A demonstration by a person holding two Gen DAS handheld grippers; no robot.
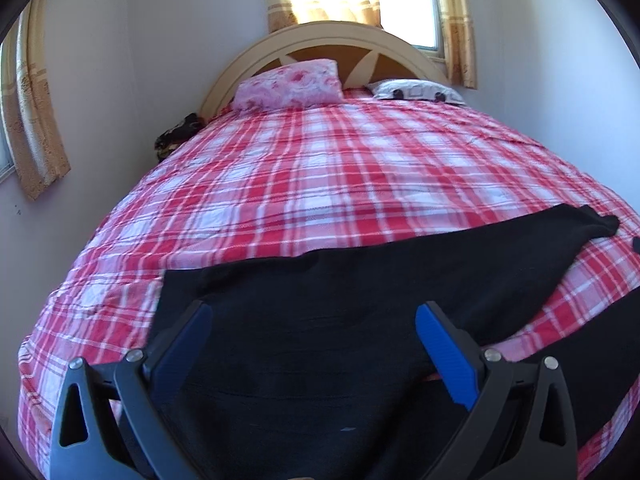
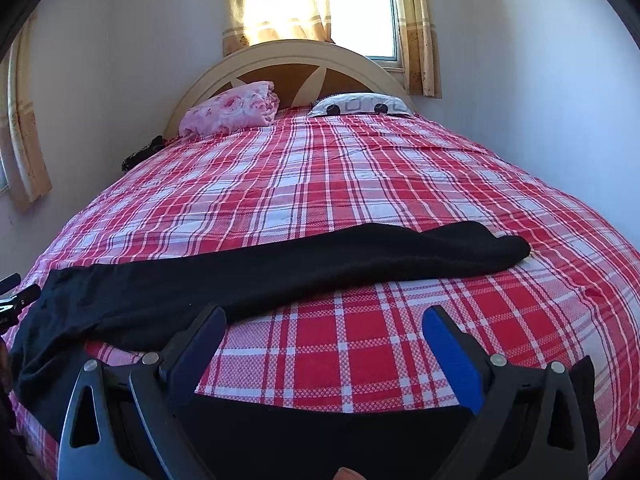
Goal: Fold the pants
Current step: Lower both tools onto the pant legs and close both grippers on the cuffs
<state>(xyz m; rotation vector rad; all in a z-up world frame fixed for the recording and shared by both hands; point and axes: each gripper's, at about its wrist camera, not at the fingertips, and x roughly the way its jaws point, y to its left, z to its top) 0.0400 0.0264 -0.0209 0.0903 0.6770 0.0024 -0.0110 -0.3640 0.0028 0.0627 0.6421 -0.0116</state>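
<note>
Both jaws stand spread wide, grasping nothing.

Left wrist view: left gripper (image 1: 314,322) hovers over the waist end of one pair of black pants (image 1: 320,320), which lies flat on the plaid bedspread (image 1: 320,168). Dark cloth fills the gap between the jaws and runs ahead and rightward, one leg tapering to a cuff well to the right; a second leg shows at the right margin.

Right wrist view: right gripper (image 2: 324,330) hangs above bare plaid between the two legs, one leg ahead of the jaws, the other beneath them.

Judgement: folding has not begun. A clean first fold would likely need each gripper to pinch the near leg's edge, through both layers, and lay it squarely upon the far leg.

Count: one pair of pants, two grippers, two pillows, pink pillow (image 1: 288,84) and patterned pillow (image 1: 416,90), one headboard (image 1: 320,38).
</note>
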